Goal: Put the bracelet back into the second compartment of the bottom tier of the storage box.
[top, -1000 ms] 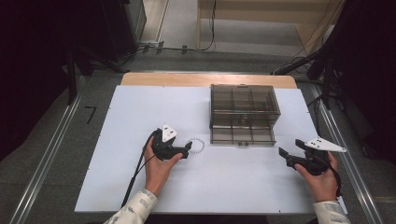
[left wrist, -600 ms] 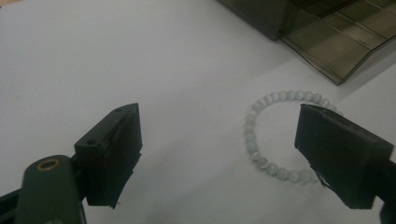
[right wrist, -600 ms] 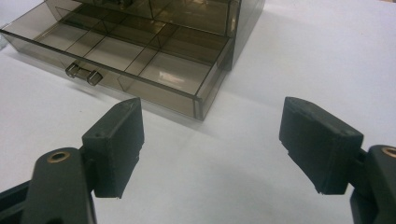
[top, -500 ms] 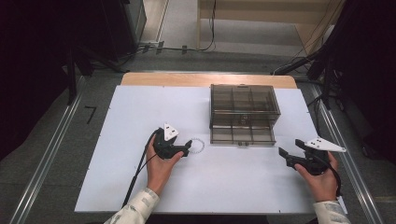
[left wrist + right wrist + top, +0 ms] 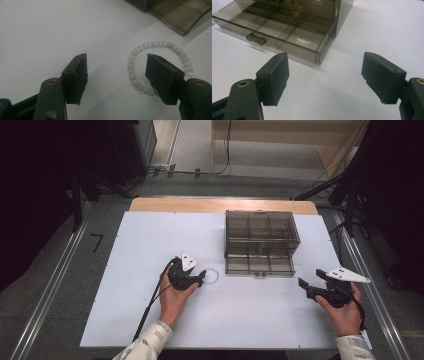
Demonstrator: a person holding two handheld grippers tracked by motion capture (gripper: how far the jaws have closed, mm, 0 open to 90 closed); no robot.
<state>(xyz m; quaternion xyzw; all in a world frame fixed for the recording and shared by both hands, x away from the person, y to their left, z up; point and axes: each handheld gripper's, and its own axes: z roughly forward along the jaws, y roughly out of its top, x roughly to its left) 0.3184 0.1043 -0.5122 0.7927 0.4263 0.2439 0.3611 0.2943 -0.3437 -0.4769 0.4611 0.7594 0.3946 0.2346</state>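
The left gripper (image 5: 116,75) has just been closing its jaws, not yet pinching, around the near edge of the round bracelet of pale beads (image 5: 160,67) lying flat on the white table (image 5: 37,30), right of the frame's middle.

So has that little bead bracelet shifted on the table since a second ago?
No. The bead bracelet lies in the same spot left of the drawer box, unmoved.

One bracelet (image 5: 160,67), one drawer box (image 5: 261,241)
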